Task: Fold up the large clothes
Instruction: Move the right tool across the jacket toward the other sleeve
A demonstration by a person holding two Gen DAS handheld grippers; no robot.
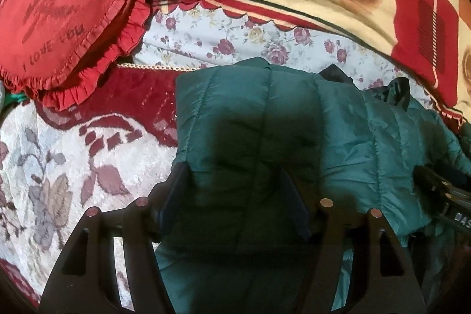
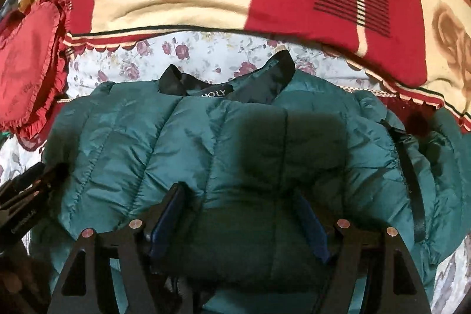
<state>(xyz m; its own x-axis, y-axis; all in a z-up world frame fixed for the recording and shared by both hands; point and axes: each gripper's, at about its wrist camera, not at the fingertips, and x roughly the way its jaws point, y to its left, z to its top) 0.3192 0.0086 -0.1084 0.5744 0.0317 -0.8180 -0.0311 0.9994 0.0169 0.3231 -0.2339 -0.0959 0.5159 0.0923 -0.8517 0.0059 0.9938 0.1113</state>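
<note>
Jaws, two sets, both released and standing wide over the padding, nothing clamped between them: left gripper (image 1: 235, 193), right gripper (image 2: 240, 211). No point of pressing shows on either.

Item, one: green quilted jacket (image 2: 206, 143), lying flat on the bed, collar (image 2: 282, 64) toward the far blankets. My left side of it reads as already folded over, giving a straight edge there. My right side seems less finished; a panel with a dark zipper strip (image 2: 409, 172) sprawls outward. Judged partly done: that side and the final halving seem left.

Surroundings, counted:
- one red heart cushion (image 1: 64, 16), frilled, well apart from the jacket;
- one red and cream rose blanket (image 2: 191, 5) along the far side;
- one small-flowered sheet (image 1: 223, 40) beneath it;
- one leaf-patterned bedcover (image 1: 59, 161) under the jacket.

No other clothing identifiable.
</note>
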